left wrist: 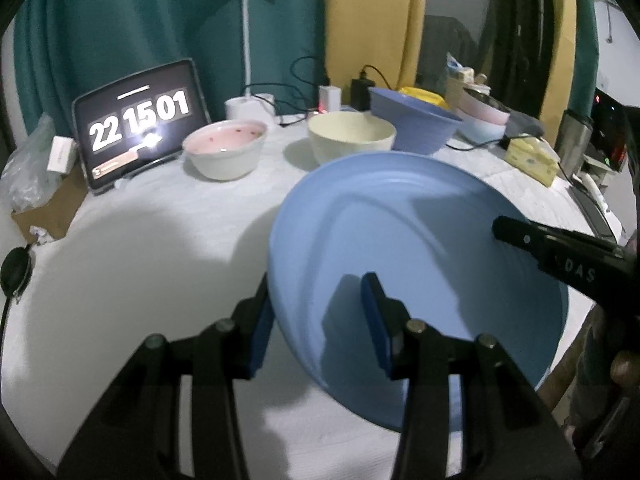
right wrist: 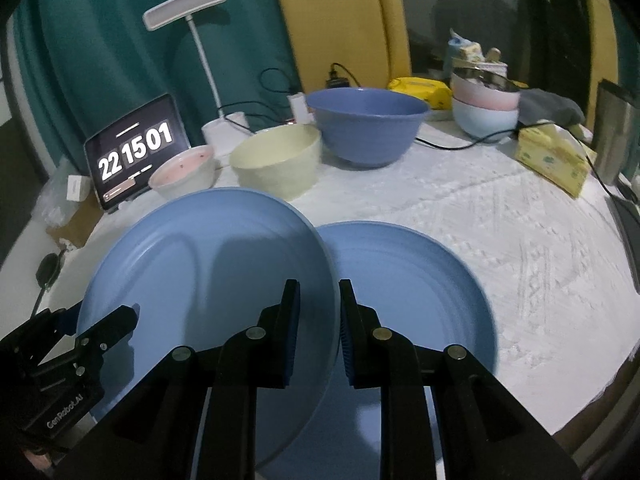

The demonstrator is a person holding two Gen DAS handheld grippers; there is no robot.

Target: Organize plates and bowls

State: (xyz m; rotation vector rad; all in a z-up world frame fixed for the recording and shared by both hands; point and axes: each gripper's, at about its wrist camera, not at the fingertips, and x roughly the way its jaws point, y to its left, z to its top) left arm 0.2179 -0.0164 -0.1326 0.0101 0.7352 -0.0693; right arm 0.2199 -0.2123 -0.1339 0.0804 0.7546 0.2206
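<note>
plates first: two blue ones sit at the near edge of the table (right wrist: 500,216). the upper plate (right wrist: 208,264) is tilted, its right rim lying over the left rim of the lower plate (right wrist: 404,280), which lies flat on the white cloth (right wrist: 520,240).

the left gripper (left wrist: 320,320) straddles the upper plate's left rim, one finger under and one over, but the gap between its pads looks wider than the rim, so i cannot tell whether it is really clamped. the right gripper (right wrist: 318,332) has its pads narrow around the same plate's right rim, where it overlaps the lower plate; it appears to pinch that rim.

beyond them stand a pink bowl (right wrist: 182,174), a cream bowl (right wrist: 280,164) and a big blue bowl (right wrist: 368,124), all untouched.

risks, as i judge them: the plate is smooth and held only at thin rims, so a loose left grip could let it pivot and slide off the right pads. if it is lowered off-centre, it will rest crooked on the lower plate and may rock. pushing sideways could shove the lower plate toward the table edge. a forward swing could knock the cream bowl just behind.
</note>
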